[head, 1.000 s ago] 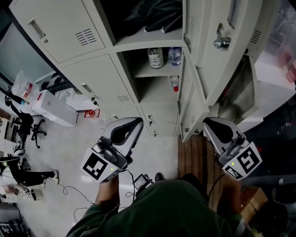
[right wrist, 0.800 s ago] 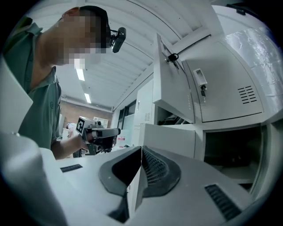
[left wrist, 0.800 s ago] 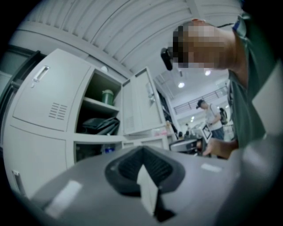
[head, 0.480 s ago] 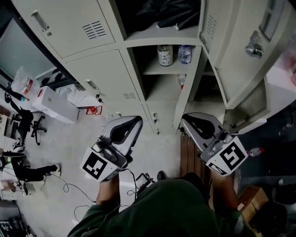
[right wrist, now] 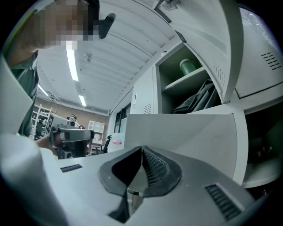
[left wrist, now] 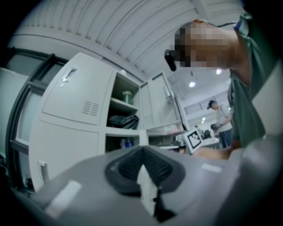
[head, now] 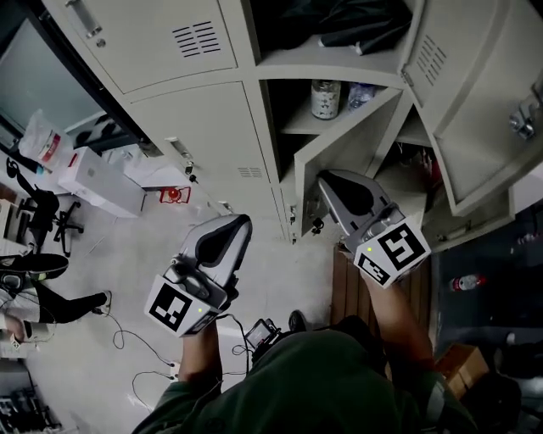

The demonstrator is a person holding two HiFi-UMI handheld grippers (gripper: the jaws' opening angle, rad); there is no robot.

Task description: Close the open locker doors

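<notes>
In the head view a column of grey lockers stands open. My right gripper (head: 325, 180) is shut, its tip against the lower door (head: 338, 142), which stands partly swung across its opening. The upper door (head: 475, 110) hangs wide open at the right. Two bottles (head: 327, 97) stand on the middle shelf and a dark bag (head: 339, 25) lies on the shelf above. My left gripper (head: 240, 223) is shut and empty, held over the floor clear of the lockers. In the right gripper view the lower door (right wrist: 190, 137) fills the space just beyond the shut gripper (right wrist: 141, 151). In the left gripper view the gripper (left wrist: 141, 152) faces the lockers (left wrist: 75, 97).
A white box (head: 106, 182), an office chair (head: 38, 216) and cables lie on the floor at the left, near a seated person's legs (head: 34, 297). Wooden boards (head: 348, 288) run below the lockers. A small bottle (head: 462, 281) and a cardboard box (head: 458, 360) sit at the right.
My right gripper has moved left and up to the lower door, which has swung from wide open to partly closed. The left gripper has hardly moved.
</notes>
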